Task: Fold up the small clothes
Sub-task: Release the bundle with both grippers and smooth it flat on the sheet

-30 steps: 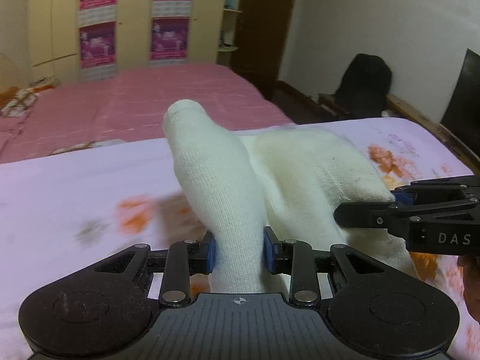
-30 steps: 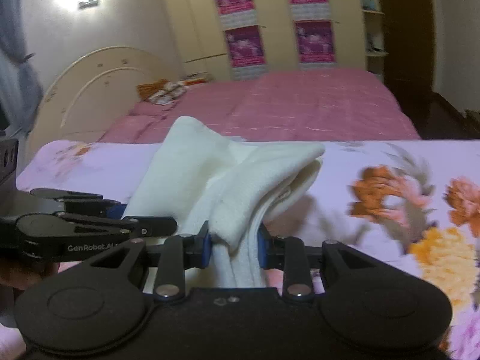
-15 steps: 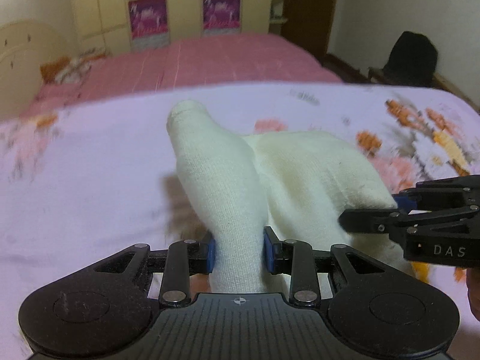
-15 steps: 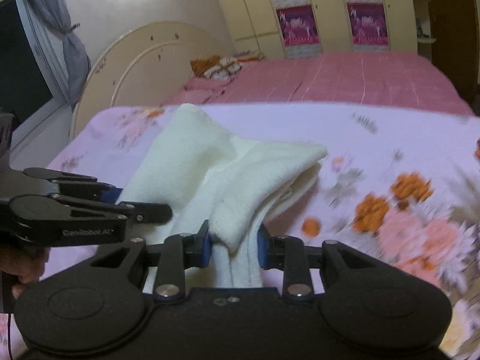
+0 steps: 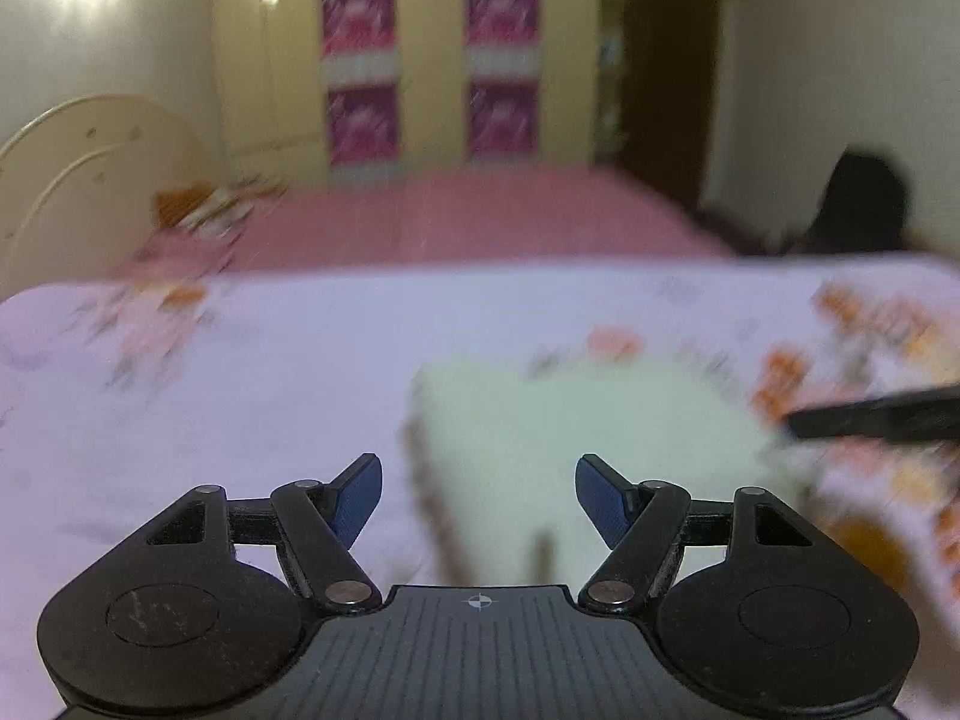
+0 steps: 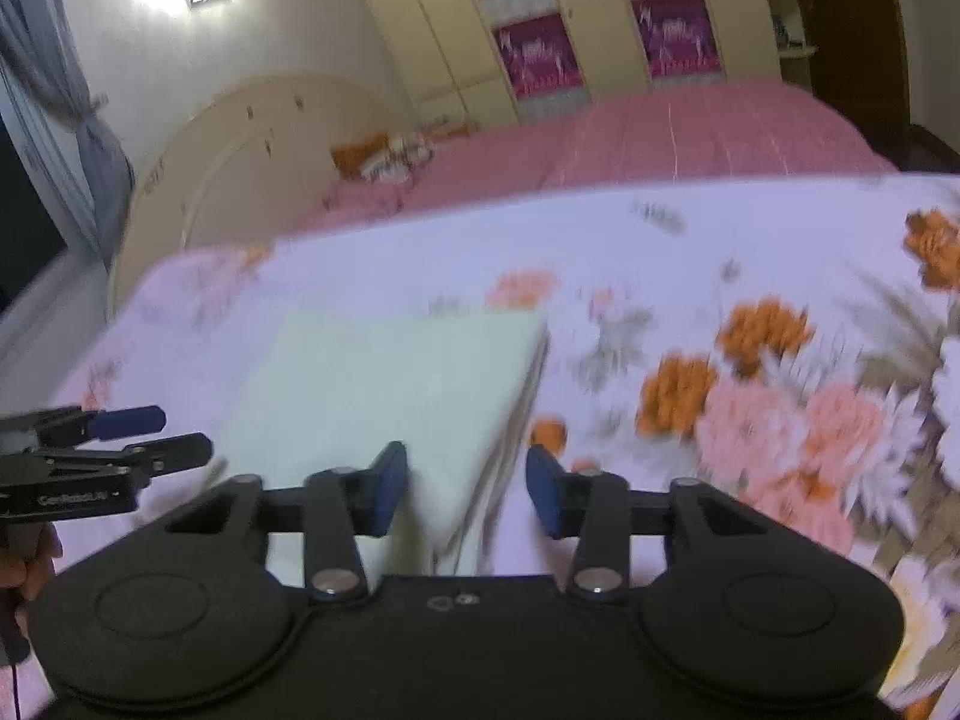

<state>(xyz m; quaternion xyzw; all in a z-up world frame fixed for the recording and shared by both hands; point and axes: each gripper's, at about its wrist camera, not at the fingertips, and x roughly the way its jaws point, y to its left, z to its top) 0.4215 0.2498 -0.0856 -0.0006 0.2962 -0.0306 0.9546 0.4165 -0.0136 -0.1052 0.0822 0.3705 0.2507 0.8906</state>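
A cream knitted garment [image 5: 576, 420] lies folded flat on the floral sheet [image 5: 240, 396], blurred by motion. My left gripper [image 5: 478, 498] hovers over its near left edge; its jaws are opening and the blue pads touch nothing. In the right wrist view the same garment [image 6: 384, 384] has its right edge running between the jaws of my right gripper [image 6: 467, 495], which are opening, with the pads clear of the cloth. The left gripper [image 6: 180, 433] shows at the left edge, the right gripper's finger [image 5: 870, 420] at the far right.
The floral sheet [image 6: 750, 360] spreads wide to the right of the garment. Behind it is a pink bed [image 5: 480, 216] with a curved headboard [image 6: 240, 144] and a wardrobe [image 5: 420, 60]. A dark chair [image 5: 858, 204] stands at the back right. A hand [image 6: 24, 558] holds the left gripper.
Both grippers have let go of the garment, which now lies flat on the sheet instead of standing up between the pads. Both views have swung sideways.
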